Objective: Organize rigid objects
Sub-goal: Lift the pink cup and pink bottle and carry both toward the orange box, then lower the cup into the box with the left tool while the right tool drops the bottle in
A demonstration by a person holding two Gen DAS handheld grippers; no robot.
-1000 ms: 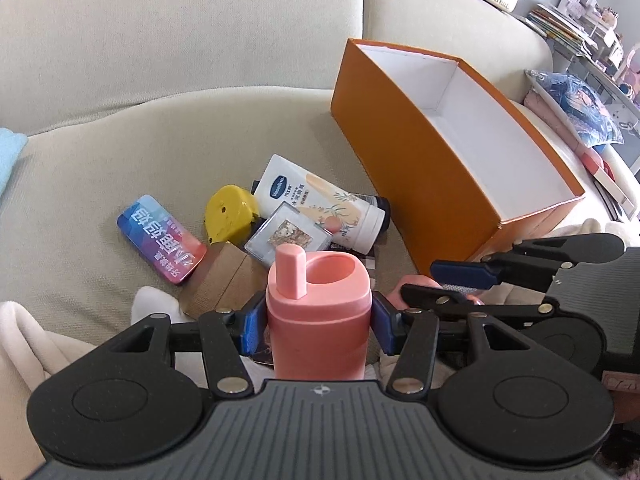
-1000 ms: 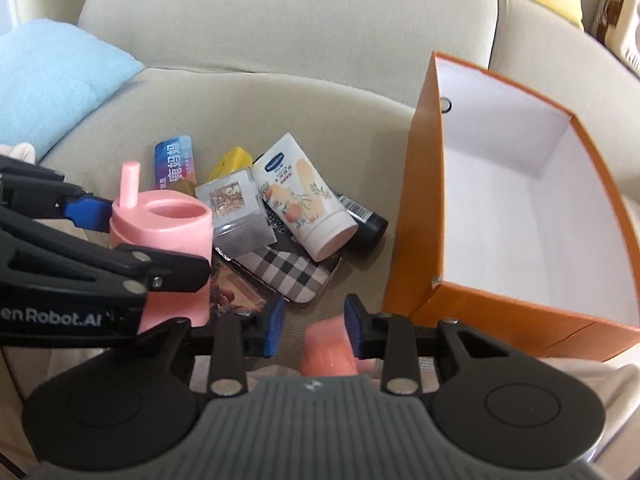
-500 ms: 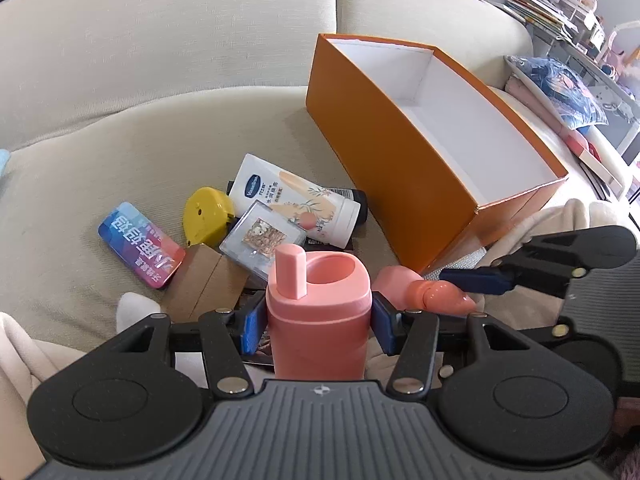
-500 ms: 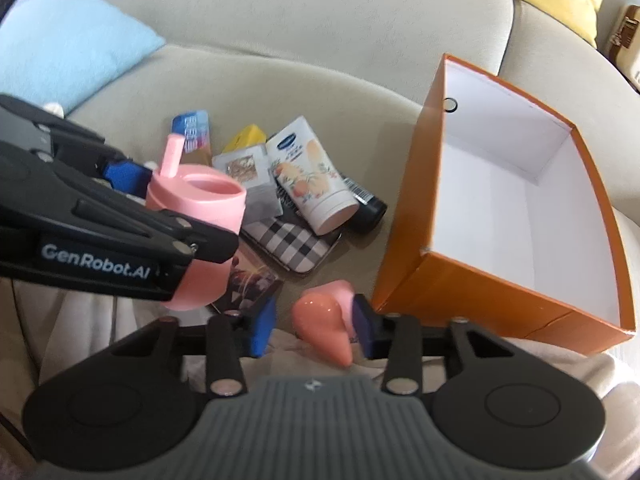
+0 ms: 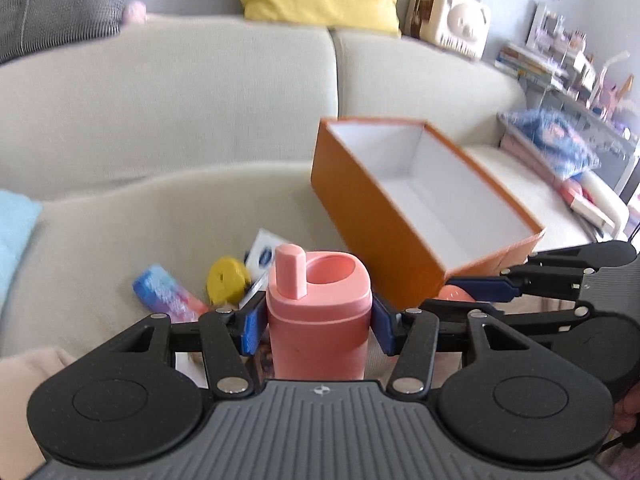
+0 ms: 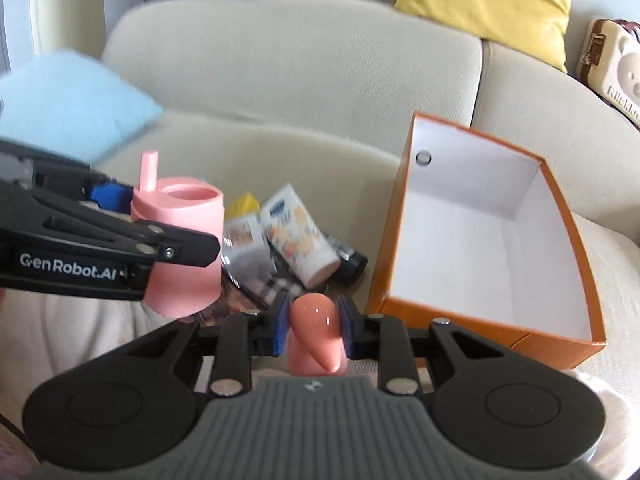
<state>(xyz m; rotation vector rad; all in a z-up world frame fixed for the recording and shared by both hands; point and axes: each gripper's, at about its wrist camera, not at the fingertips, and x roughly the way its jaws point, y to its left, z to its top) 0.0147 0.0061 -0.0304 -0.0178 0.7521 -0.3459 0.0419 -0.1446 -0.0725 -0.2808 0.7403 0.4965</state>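
My left gripper (image 5: 318, 326) is shut on a pink cup with a spout lid (image 5: 318, 320) and holds it upright above the sofa; the cup also shows in the right wrist view (image 6: 182, 248). My right gripper (image 6: 314, 324) is shut on a smooth peach teardrop-shaped object (image 6: 316, 330), lifted in front of the open orange box (image 6: 480, 344), whose white inside holds nothing. In the left wrist view the orange box (image 5: 376, 208) lies ahead to the right, with the right gripper's fingers (image 5: 488, 290) beside it.
On the beige sofa seat (image 5: 140, 220) lie a cream tube (image 6: 300, 236), a yellow tape measure (image 5: 226, 280), a blue-pink tin (image 5: 164, 292), a small framed card (image 6: 244, 236), a plaid case (image 6: 268, 284) and a black tube (image 6: 352, 262). A light blue cushion (image 6: 68, 100) lies left, a yellow pillow (image 6: 484, 0) behind.
Both grippers have risen and tilted back with their objects, so the sofa back and pillows show. The peach object now sits fully between the right fingers.
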